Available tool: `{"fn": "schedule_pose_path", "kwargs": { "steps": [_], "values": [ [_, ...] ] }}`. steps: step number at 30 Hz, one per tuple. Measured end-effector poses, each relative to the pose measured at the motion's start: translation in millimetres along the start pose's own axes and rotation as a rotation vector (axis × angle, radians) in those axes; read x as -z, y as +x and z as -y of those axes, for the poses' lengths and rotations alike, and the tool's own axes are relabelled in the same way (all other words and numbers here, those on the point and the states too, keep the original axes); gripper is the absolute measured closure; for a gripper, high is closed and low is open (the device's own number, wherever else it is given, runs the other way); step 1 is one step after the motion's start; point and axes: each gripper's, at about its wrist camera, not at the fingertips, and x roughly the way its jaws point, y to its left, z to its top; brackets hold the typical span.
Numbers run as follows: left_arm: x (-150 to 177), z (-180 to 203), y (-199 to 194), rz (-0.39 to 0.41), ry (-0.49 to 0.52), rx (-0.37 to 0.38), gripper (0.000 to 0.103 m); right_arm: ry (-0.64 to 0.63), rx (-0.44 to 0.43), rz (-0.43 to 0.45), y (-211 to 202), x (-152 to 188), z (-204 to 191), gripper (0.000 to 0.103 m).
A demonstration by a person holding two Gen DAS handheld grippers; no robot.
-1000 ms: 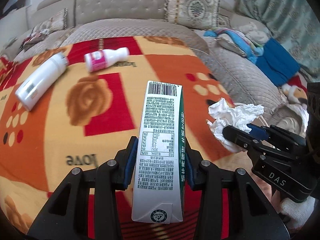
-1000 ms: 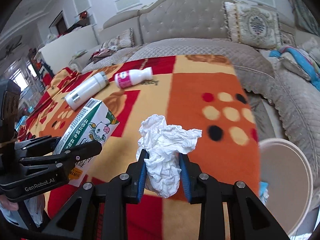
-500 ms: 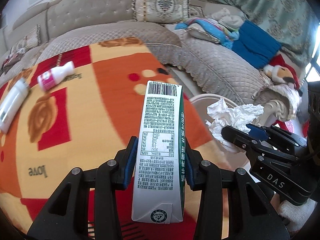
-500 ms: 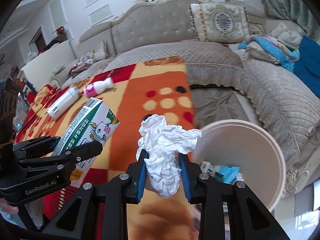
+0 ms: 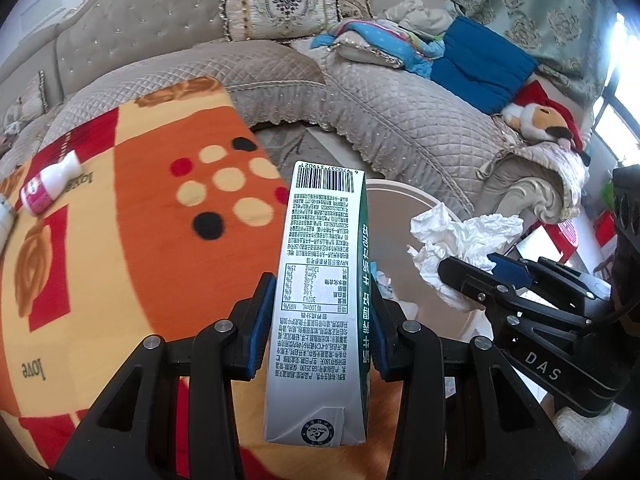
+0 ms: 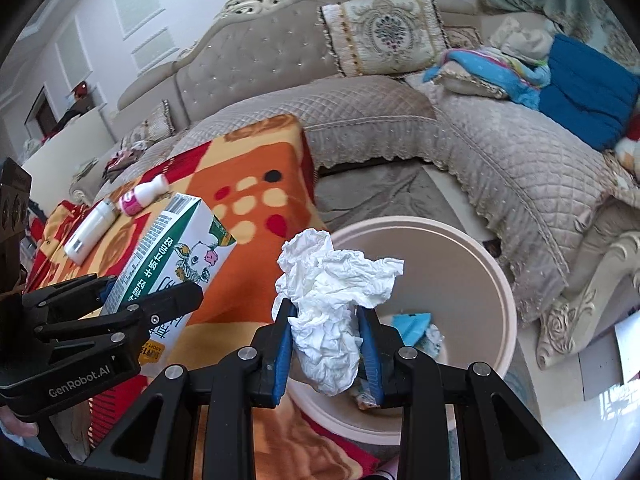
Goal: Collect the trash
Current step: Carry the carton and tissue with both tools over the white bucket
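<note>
Below my right gripper (image 6: 326, 346), the pale bin (image 6: 496, 276) is gaping open, with blue and printed scraps (image 6: 412, 326) lying at its bottom. I am pinching the crumpled tissue (image 6: 334, 300) between the blue pads, jaws drawn tight on it. Beside it, my left gripper (image 5: 318, 320) is clamping the milk carton (image 5: 320, 300) at mid-width, barcode end pointing away. Between the carton and the bin rim nothing is intruding. Behind, on the orange patterned blanket (image 5: 140, 240), a pink-labelled bottle (image 6: 144, 196) and a white bottle (image 6: 90, 230) are lying flat, well apart from the bin. Quilted sofa cushions (image 6: 500, 148) are bordering the far side.
</note>
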Motion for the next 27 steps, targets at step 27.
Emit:
{"fn": "schedule_pose_path", "kwargs": {
  "steps": [27],
  "values": [
    [-14, 24, 53, -0.065, -0.011, 0.040, 0.063, 0.103, 0.049, -0.078, 33, 9, 50, 0.072]
  ]
}}
